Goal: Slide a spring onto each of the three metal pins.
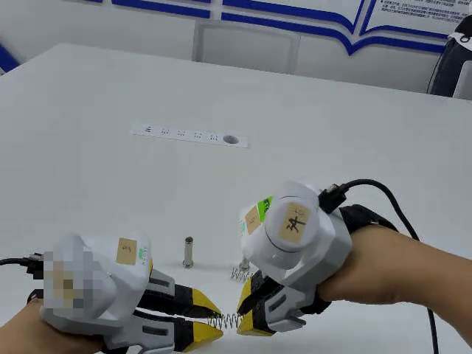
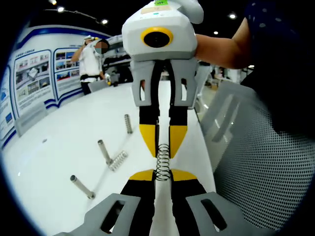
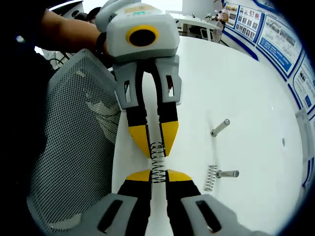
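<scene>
Bright, even light falls from ceiling lamps (image 2: 59, 9). The white desk (image 1: 310, 147) shines softly. Shadows are faint. Both gripper views bend at the edges.

Jaws pinched shut, left gripper (image 1: 215, 318) and right gripper (image 1: 243, 316) face tip-to-tip.

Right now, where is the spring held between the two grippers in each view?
Head view: held spring bottom centre, between both pairs of jaws.
Left gripper view: held spring lower centre, rising from its own jaws.
Right gripper view: held spring centre, slightly below middle.
Shared landmark: pin with loose spring beside it.
</scene>
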Available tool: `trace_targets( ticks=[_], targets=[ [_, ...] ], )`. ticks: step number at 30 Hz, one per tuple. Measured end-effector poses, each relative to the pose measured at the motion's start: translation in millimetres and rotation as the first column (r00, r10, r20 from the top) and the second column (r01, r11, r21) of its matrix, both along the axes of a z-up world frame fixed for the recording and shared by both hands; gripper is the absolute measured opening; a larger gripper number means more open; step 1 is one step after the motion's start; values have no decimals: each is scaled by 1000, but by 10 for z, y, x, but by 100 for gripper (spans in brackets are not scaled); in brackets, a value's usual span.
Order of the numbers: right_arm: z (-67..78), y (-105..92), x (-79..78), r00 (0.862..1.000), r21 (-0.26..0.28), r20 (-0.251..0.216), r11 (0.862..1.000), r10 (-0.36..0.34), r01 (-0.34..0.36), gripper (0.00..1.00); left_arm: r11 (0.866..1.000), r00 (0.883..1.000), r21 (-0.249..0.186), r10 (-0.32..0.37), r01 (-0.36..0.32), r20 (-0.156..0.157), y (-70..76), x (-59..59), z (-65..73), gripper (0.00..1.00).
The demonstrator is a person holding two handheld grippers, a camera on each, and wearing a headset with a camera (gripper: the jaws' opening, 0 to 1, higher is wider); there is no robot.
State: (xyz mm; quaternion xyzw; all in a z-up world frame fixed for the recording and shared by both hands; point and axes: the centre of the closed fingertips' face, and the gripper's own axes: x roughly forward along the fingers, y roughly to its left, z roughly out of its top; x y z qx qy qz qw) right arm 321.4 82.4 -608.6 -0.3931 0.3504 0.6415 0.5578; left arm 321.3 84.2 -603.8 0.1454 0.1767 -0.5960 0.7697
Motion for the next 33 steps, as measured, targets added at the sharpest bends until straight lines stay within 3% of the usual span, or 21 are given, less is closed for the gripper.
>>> trace_targets(
  ticks=[12, 17, 22, 33],
  targets=[
    [-37, -82, 41, 998, 22, -32, 998, -53, 54, 15, 999, 1000, -34, -5, 6, 9, -7, -11, 89, 10],
    [-18, -94, 14, 992, 71, -78, 992, -98, 104, 15, 999, 1000, -50, -1, 2, 8, -15, 4, 120, 10],
    [-27, -128, 11, 990, 88, -84, 989, -109, 116, 13, 999, 1000, -52, -10, 10, 4, -41, -13, 113, 10],
    [182, -56, 12, 990, 135, -81, 983, -116, 126, 12, 998, 1000, -56, -4, 3, -8, -27, -1, 104, 10]
  ],
)
